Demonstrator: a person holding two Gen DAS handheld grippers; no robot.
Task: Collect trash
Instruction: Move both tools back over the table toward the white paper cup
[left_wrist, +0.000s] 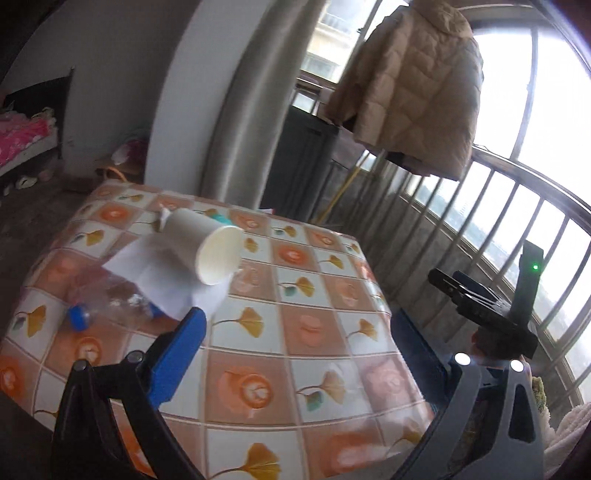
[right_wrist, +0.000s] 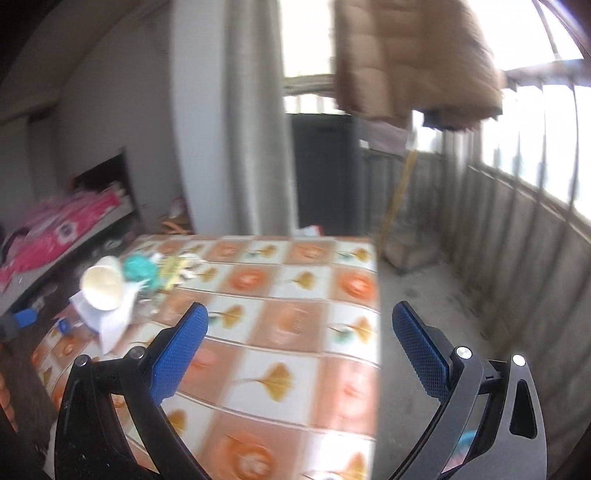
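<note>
So the trash is all bunched at the far left corner of the bench (left_wrist: 314, 295), the one with the orange-and-ginkgo tile cloth; that's why both cameras are angled that way. A white paper cup (left_wrist: 207, 251) lies on its side with the mouth facing the near right, resting on a sheet of white paper (left_wrist: 162, 273); just near-left of that is a crushed clear plastic bottle (left_wrist: 110, 302) with a blue cap (left_wrist: 78, 317). In the right wrist view the same cup (right_wrist: 101, 288) shows with a teal crumpled thing (right_wrist: 138, 269) and some yellowish scraps (right_wrist: 173, 267) just behind it; too blurred to say what those are.

Left gripper (left_wrist: 295, 343): jaws wide apart, nothing between them, just bare cloth; its left finger (left_wrist: 177, 354) sits just near-right of the bottle and paper but I can't see any contact. Its right finger is mostly lost against the bench edge. Right gripper (right_wrist: 299, 350): also spread wide and empty, blue pads (right_wrist: 421, 354) clearly apart, hanging over the right half of the bench, well apart from the pile.

My guess is both are held open on purpose so they can drop onto something without a second move; nothing is collected yet as far as I can tell. No bin or bag visible in either view. The puffy coat (left_wrist: 413, 88) hanging by the window and the railing (left_wrist: 498, 206) are just background.

The cup looks like the easy first grab; lying sideways it may roll or squash if pinched hard.
</note>
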